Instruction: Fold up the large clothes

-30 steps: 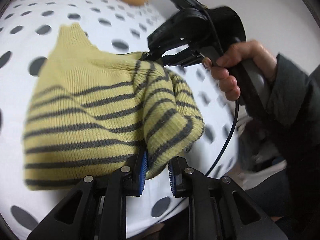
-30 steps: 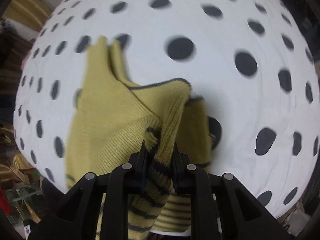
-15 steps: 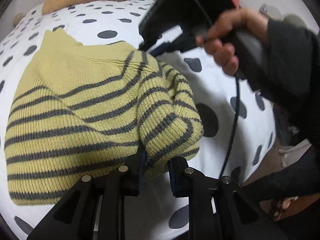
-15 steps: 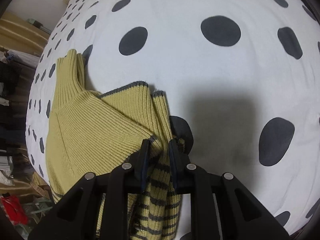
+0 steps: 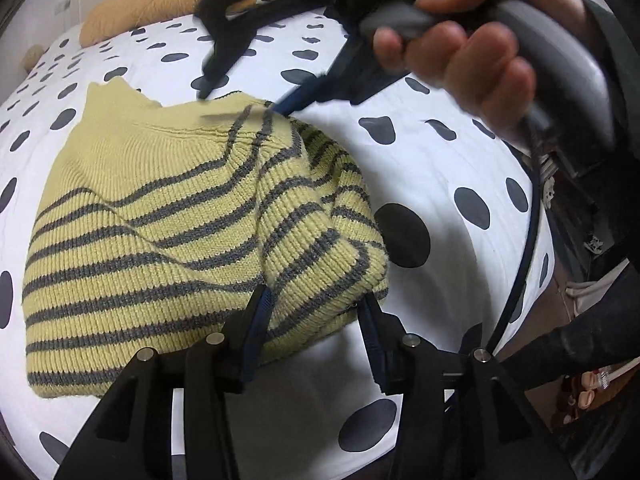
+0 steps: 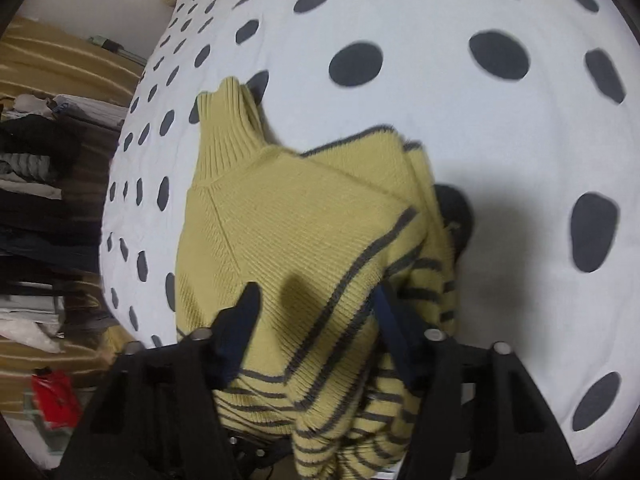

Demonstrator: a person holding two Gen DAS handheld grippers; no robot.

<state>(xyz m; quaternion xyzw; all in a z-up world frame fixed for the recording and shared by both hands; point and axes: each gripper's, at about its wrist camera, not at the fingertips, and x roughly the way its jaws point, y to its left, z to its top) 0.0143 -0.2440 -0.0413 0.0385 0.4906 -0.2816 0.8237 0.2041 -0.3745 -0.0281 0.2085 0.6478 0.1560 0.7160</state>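
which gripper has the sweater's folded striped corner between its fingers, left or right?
The left gripper: its open jaws, just widened, straddle the bulging striped corner of the sweater. The right gripper, also just opened, is over the plain yellow shoulder panel.

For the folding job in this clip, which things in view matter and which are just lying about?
In the job:
- striped sweater, folded on the spotted bedsheet
- left claw, open, jaws just opened astride the fold
- right claw, open, jaws just opened above the sweater

Lying about:
- tan pillow
- stacked clothes beside the bed
- red object
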